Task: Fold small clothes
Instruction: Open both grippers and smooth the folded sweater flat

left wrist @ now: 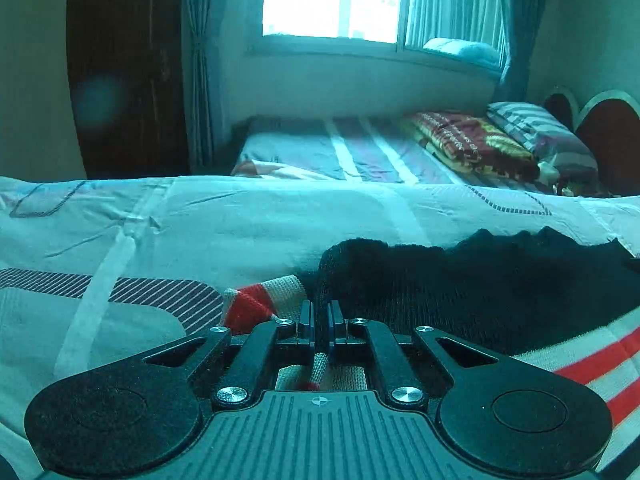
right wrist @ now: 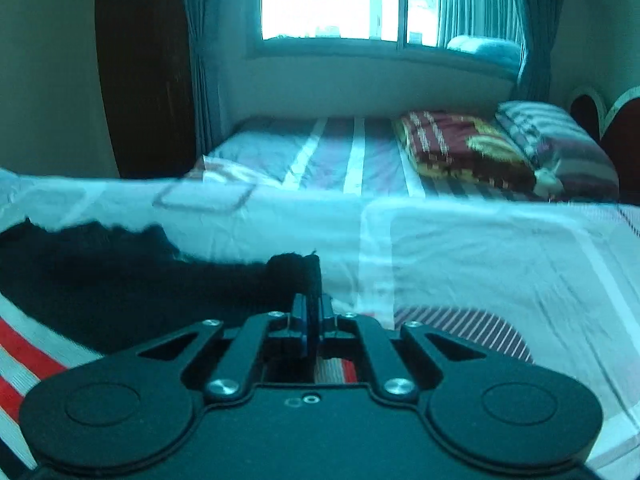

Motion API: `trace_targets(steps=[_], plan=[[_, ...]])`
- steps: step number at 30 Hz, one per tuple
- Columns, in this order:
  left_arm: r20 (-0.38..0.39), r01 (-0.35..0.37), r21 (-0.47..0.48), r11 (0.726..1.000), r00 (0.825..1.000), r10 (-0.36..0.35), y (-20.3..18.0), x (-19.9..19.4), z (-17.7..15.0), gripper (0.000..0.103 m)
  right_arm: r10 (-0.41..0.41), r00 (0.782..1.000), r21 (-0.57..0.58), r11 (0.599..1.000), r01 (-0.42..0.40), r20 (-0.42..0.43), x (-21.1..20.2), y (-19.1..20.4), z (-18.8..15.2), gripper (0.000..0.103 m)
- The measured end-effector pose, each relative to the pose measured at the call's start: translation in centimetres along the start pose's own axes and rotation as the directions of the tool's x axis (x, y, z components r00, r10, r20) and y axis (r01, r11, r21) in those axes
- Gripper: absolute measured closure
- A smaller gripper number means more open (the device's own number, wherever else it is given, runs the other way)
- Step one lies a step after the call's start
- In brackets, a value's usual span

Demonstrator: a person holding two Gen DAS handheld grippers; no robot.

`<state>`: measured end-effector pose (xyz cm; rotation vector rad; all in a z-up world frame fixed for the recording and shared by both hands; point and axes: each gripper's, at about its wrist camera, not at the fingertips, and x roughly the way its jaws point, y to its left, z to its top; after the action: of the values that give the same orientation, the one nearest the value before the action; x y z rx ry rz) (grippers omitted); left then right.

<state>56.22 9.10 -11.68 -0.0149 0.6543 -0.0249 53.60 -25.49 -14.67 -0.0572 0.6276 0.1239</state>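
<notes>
One knitted garment (left wrist: 460, 280), black with red and white stripes, lay on the bed (left wrist: 240, 216); left gripper (left wrist: 320, 320) and right gripper (right wrist: 314, 312) each clamped its fabric.

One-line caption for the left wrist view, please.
Left tongs shut on the striped edge of a black knit garment lying on the bed sheet.

Beyond the sweater (left wrist: 460, 280) you have open bedsheet (left wrist: 240, 216) (flat, unobstructed); folded blanket (left wrist: 472, 144) lies well apart.
</notes>
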Motion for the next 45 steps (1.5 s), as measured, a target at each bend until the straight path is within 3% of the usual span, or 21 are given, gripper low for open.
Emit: trace_targets(steps=[2,3,4,6,8,9,12,14,17,19,21,23,26,28,30,31,34,38,41,43,45], plan=[[-0.006,-0.014,0.036,0.999,1.0,0.014,-0.3,-0.1,0.0,0.095,-0.009,1.0,0.004,1.0,0.009,-0.008,-0.1,0.0,0.2,0.091],[-0.009,-0.02,0.038,0.999,1.0,0.02,-0.4,-0.1,0.1,0.087,-0.019,1.0,-0.004,1.0,0.019,-0.009,-0.3,0.1,0.3,0.084],[-0.013,-0.031,0.015,0.999,0.999,0.031,0.0,-0.3,0.3,0.067,-0.035,0.999,-0.011,0.999,0.035,0.005,-0.9,0.3,0.5,0.08],[0.064,-0.029,-0.052,0.998,0.997,0.032,0.6,-2.5,0.6,0.047,-0.037,0.997,-0.034,0.999,0.039,0.074,-3.1,0.8,0.9,0.07],[0.143,-0.004,-0.048,0.999,0.99,0.011,-0.2,-4.9,0.8,0.046,0.029,0.996,-0.08,0.997,-0.023,0.08,-4.7,2.0,1.2,0.071],[0.146,0.036,-0.018,0.999,0.989,-0.033,-1.4,-5.4,0.9,0.046,0.078,0.994,-0.117,0.991,-0.07,0.072,-5.2,3.1,1.2,0.071],[0.078,0.169,0.137,0.976,0.98,-0.181,-7.3,-4.5,0.8,0.046,0.178,0.982,-0.249,0.956,-0.159,0.057,-5.0,7.9,1.1,0.073],[0.01,0.224,0.233,0.946,0.972,-0.233,-11.1,-3.4,0.2,0.046,0.198,0.98,-0.274,0.944,-0.184,0.025,-3.5,10.6,1.2,0.072],[-0.035,0.209,0.274,0.939,0.978,-0.208,-12.7,-2.4,-0.9,0.045,0.197,0.98,-0.336,0.921,-0.196,-0.032,-1.8,12.5,0.5,0.073],[-0.012,0.167,0.249,0.954,0.985,-0.169,-11.2,-2.9,-1.1,0.033,0.169,0.985,-0.411,0.897,-0.164,-0.023,-2.2,12.3,-0.3,0.074],[0.002,0.071,0.228,0.971,0.997,-0.074,-8.5,-3.0,-1.5,0.033,0.079,0.997,-0.36,0.93,-0.075,-0.005,-2.3,9.7,-0.4,0.074],[0.009,0.091,0.172,0.981,0.996,-0.094,-5.4,-3.2,-1.9,0.033,-0.053,0.999,-0.243,0.969,0.049,-0.011,-1.9,5.5,-0.4,0.074],[0.001,0.069,0.19,0.979,0.998,-0.07,-3.8,-3.2,-1.9,0.032,-0.02,0.999,-0.038,0.999,0.019,-0.026,-2.3,1.1,-0.4,0.051],[0.008,0.056,0.182,0.982,0.998,-0.059,-3.8,-3.6,-1.7,0.032,-0.026,1.0,-0.058,0.998,0.026,0.009,-3.2,1.4,-0.6,0.052],[0.041,0.009,0.177,0.984,0.999,-0.016,-4.6,-4.9,-1.4,0.032,-0.031,0.998,-0.079,0.996,0.036,0.062,-5.5,2.3,-0.9,0.068],[0.081,-0.001,0.187,0.982,0.997,-0.015,-5.3,-6.1,-1.5,0.032,0.012,0.997,-0.079,0.997,-0.006,0.073,-6.6,2.9,-1.0,0.069],[0.126,0.087,0.203,0.975,0.985,-0.115,-8.5,-8.7,-1.6,0.032,0.118,0.989,-0.175,0.979,-0.101,0.089,-8.9,7.0,-1.6,0.069],[0.084,0.173,0.212,0.962,0.977,-0.194,-12.8,-9.1,-3.1,0.032,0.176,0.984,-0.225,0.961,-0.162,0.043,-8.8,12.0,-2.8,0.069],[0.025,0.152,0.215,0.965,0.987,-0.161,-13.2,-8.4,-4.1,0.032,0.167,0.986,-0.233,0.958,-0.166,-0.014,-8.5,13.3,-3.5,0.066],[0.017,0.099,0.225,0.969,0.994,-0.106,-11.5,-8.3,-5.0,0.031,0.096,0.994,-0.238,0.966,-0.104,-0.045,-8.5,12.2,-4.4,0.066],[0.02,0.07,0.168,0.983,0.997,-0.075,-8.5,-8.7,-5.7,0.02,0.086,0.995,-0.165,0.982,-0.094,-0.053,-9.1,9.5,-5.0,0.064]])
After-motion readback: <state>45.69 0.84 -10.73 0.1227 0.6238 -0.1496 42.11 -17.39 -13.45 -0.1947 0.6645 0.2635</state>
